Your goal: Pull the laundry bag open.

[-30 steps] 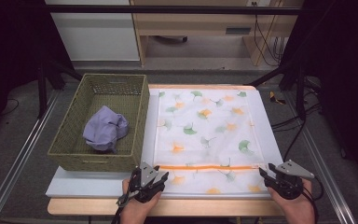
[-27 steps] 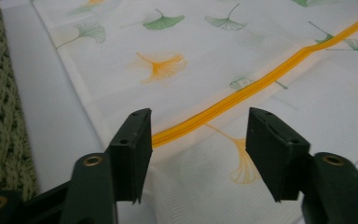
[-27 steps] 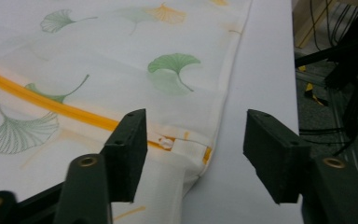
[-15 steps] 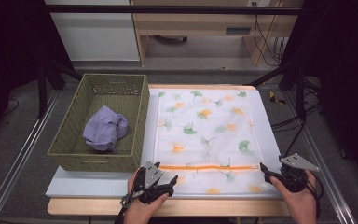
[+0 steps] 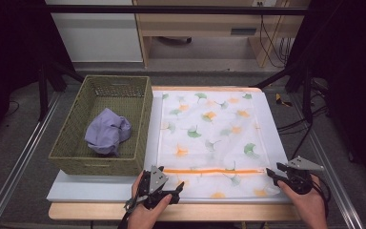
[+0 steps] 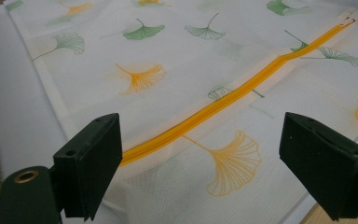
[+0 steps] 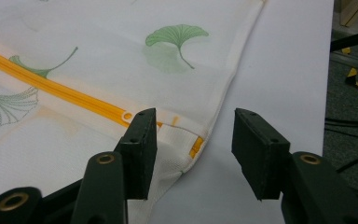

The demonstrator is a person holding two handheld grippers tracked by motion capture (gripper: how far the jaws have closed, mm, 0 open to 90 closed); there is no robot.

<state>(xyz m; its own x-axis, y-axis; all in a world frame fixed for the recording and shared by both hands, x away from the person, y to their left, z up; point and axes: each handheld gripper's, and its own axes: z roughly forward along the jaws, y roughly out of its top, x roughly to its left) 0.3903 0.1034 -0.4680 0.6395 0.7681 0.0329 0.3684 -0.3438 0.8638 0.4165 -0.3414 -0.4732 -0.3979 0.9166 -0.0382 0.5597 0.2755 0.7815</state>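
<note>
The right gripper (image 7: 191, 140) has just been closing, yet its jaws remain apart around the zipper (image 7: 51, 88) end at the laundry bag (image 5: 209, 138)'s corner, pinching nothing. The left gripper (image 6: 200, 163), just opened wide, straddles the zipper's other end, holding nothing. With the bag lying loose on the table (image 5: 276, 124), a pinch could catch mesh, miss the pull, and bunch the fabric.
</note>
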